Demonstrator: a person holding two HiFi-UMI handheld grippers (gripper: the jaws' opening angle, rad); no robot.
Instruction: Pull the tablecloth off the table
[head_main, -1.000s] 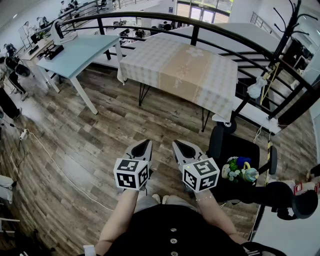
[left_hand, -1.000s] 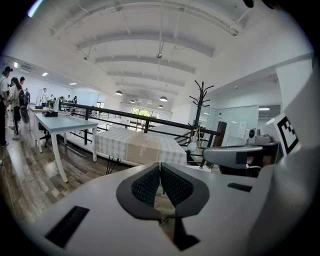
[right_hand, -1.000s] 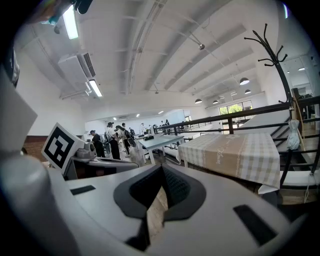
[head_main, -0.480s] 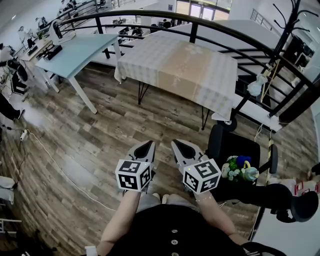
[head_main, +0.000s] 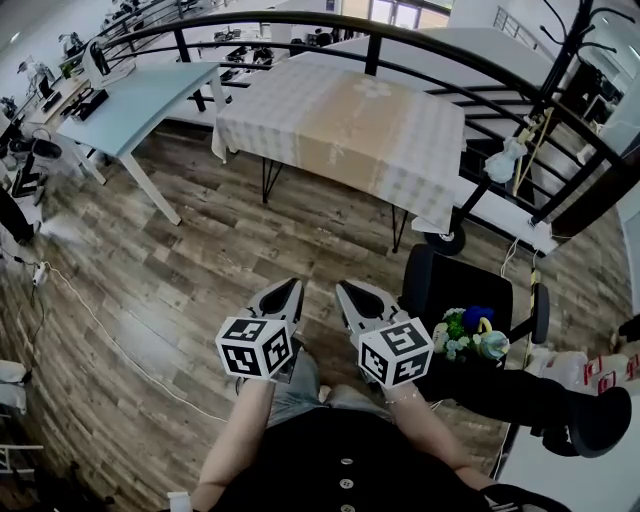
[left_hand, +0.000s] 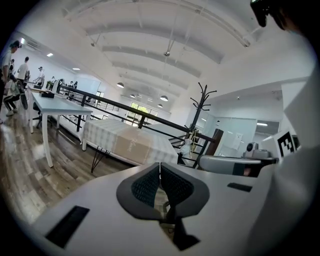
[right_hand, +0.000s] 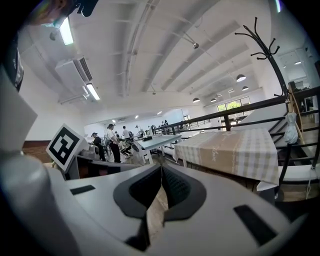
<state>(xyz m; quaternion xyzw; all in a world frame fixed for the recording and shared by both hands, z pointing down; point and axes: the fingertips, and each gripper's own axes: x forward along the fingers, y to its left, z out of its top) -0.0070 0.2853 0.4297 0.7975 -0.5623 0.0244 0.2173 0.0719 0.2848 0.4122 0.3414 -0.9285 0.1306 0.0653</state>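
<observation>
A checked beige and white tablecloth (head_main: 345, 125) covers a table ahead of me, by a black railing; it also shows as the tablecloth (left_hand: 127, 142) in the left gripper view and the tablecloth (right_hand: 232, 147) in the right gripper view. My left gripper (head_main: 287, 290) and right gripper (head_main: 343, 290) are held side by side close to my body, well short of the table. Both are shut with nothing between the jaws, as the left gripper (left_hand: 160, 167) and right gripper (right_hand: 161, 170) show in their own views.
A light blue table (head_main: 130, 100) stands at the left. A black chair (head_main: 460, 300) with a toy bunch (head_main: 468, 335) sits close at my right. A black railing (head_main: 440, 50) curves behind the table, a coat stand (head_main: 560, 70) at far right. A cable (head_main: 110, 330) runs across the wooden floor.
The table and floor have shifted slightly leftward and nearer in the head view as I move toward it. Both grippers stay shut, held together in front of me.
</observation>
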